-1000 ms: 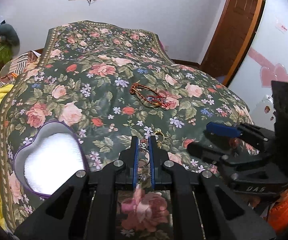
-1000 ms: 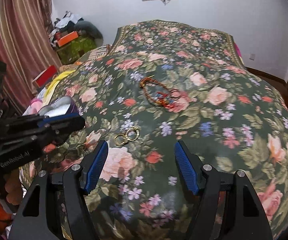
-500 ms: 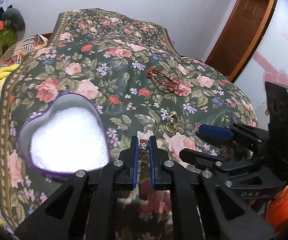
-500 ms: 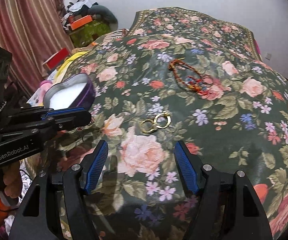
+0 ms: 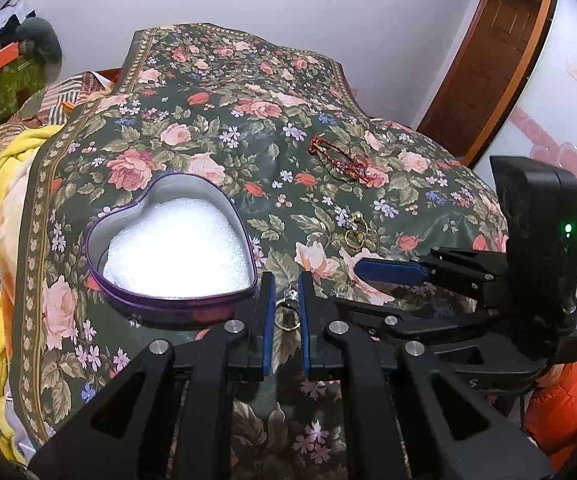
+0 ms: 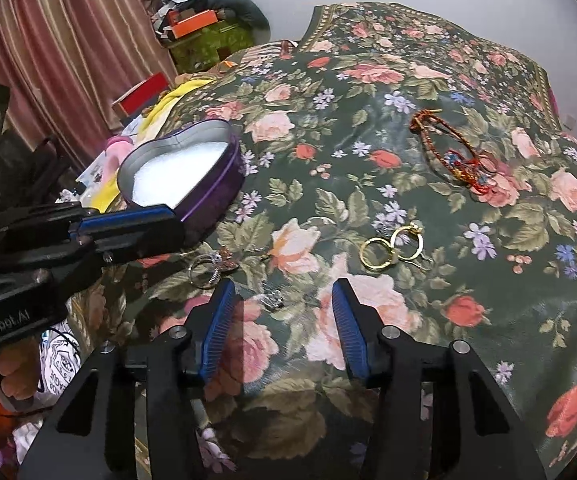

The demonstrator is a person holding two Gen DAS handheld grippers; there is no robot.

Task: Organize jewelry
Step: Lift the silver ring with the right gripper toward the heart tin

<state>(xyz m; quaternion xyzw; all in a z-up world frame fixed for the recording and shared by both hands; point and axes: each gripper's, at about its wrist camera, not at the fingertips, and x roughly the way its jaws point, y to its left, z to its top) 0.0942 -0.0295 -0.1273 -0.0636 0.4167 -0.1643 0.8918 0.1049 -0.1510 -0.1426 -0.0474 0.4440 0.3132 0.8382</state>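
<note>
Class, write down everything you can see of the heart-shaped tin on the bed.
The heart-shaped tin is open with no lid in view. Its outer wall is purple, its inside wall looks like bare silvery metal, and a white foam-like pad lines the bottom. No jewelry lies in it. It sits level on the floral bedspread, just left of the left hand-held gripper.
</note>
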